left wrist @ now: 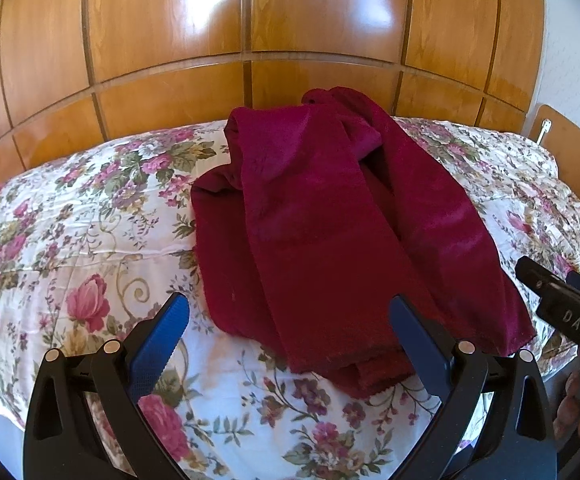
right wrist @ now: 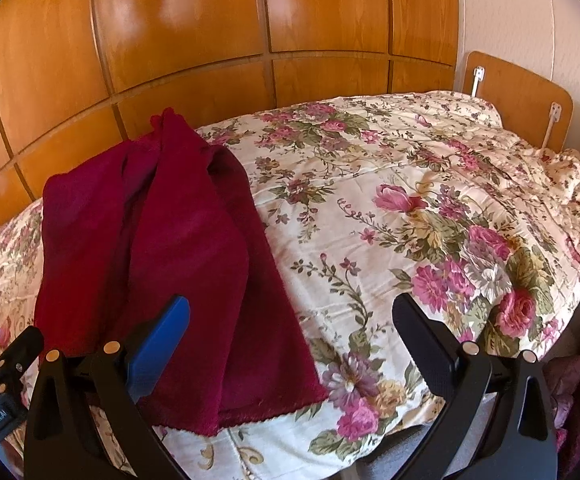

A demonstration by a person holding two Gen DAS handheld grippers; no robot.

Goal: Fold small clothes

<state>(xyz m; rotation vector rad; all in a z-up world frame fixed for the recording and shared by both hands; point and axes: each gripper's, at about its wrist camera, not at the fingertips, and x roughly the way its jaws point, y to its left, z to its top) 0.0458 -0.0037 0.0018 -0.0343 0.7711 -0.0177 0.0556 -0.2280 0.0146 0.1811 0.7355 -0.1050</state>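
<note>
Left gripper (left wrist: pixel 290 336), right gripper (right wrist: pixel 290 336) both agape, empty. Crimson garment (left wrist: pixel 330 220) rumpled on floral bedspread (right wrist: pixel 410 200). Best: pinch near hem corners, spread flat first.

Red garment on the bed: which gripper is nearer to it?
Left. The left gripper, open, straddles the red garment's near hem; the right gripper, open, hangs mostly over the floral bedspread beside it.

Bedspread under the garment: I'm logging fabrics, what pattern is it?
The bedspread is cream with pink and purple flowers and green leaves, clearest in the right wrist view.
</note>
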